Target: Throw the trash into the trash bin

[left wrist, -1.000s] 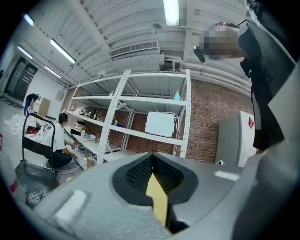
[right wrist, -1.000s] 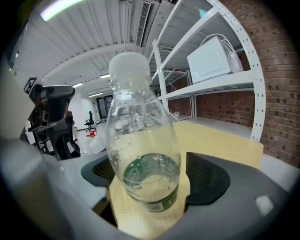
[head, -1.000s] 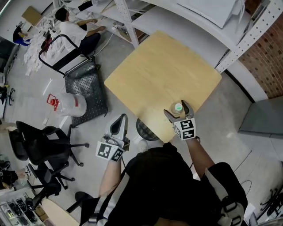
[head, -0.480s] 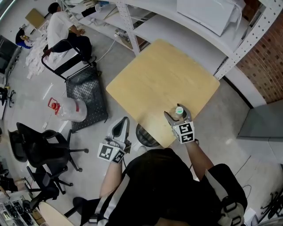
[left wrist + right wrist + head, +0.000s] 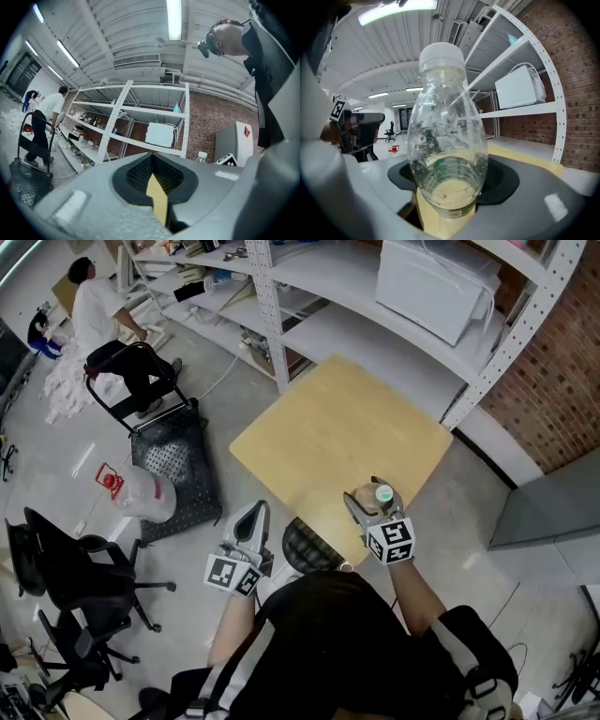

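A clear plastic bottle (image 5: 382,494) with a pale cap stands upright between the jaws of my right gripper (image 5: 373,502), lifted just above the near corner of the wooden table (image 5: 337,437). In the right gripper view the bottle (image 5: 445,140) fills the middle, and the right gripper (image 5: 450,208) is shut on its lower body; its jaws have just been closing around it. A black mesh trash bin (image 5: 305,547) sits on the floor under the table's near edge, between my two hands. My left gripper (image 5: 251,524) hangs left of the bin, shut and empty. The left gripper (image 5: 157,199) looks level at the table's edge and the bottle (image 5: 201,156).
White metal shelving (image 5: 309,296) with a white appliance (image 5: 441,277) stands behind the table. A black cart (image 5: 173,446), a plastic jug (image 5: 141,491) and office chairs (image 5: 75,559) are on the floor at left, where a person (image 5: 94,306) stands. A grey cabinet (image 5: 553,512) is at right.
The right gripper has closed on the bottle and raised it off the table. The left gripper has shifted a little toward the bin. The person at upper left has stood up.
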A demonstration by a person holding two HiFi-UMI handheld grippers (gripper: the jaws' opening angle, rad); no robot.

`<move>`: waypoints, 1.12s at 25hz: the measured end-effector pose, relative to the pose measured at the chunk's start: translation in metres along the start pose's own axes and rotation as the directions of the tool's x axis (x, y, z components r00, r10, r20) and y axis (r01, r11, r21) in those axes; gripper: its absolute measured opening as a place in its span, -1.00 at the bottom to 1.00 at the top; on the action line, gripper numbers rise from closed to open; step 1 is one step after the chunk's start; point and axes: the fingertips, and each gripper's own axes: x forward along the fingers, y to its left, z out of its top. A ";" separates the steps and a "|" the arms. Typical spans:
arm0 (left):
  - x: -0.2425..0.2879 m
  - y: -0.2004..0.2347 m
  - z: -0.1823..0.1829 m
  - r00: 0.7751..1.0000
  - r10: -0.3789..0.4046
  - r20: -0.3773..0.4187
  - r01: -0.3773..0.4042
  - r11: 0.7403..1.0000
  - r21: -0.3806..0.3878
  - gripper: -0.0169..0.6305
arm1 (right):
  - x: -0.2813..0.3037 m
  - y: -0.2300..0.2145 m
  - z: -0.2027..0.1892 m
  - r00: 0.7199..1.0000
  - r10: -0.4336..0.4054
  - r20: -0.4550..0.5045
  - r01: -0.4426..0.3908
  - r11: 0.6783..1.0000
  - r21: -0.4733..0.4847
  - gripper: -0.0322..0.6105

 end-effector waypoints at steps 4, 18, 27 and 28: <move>-0.028 0.015 0.004 1.000 0.001 0.023 -0.001 1.000 -0.021 -0.95 | -0.010 0.035 0.022 0.999 0.002 0.047 -0.002 1.000 -0.002 0.14; -0.117 0.065 0.014 0.999 0.042 0.031 -0.043 0.998 0.041 -0.95 | -0.040 0.128 0.037 0.997 0.019 0.073 -0.018 1.000 -0.007 0.14; -0.132 0.036 0.028 0.982 0.174 0.073 -0.179 0.981 0.074 -0.95 | -0.053 0.122 0.044 0.981 0.152 0.120 -0.147 0.988 -0.051 0.14; -0.132 0.029 0.027 0.978 0.188 0.086 -0.194 0.979 0.065 -0.95 | -0.056 0.117 0.043 0.979 0.164 0.119 -0.158 0.986 -0.055 0.14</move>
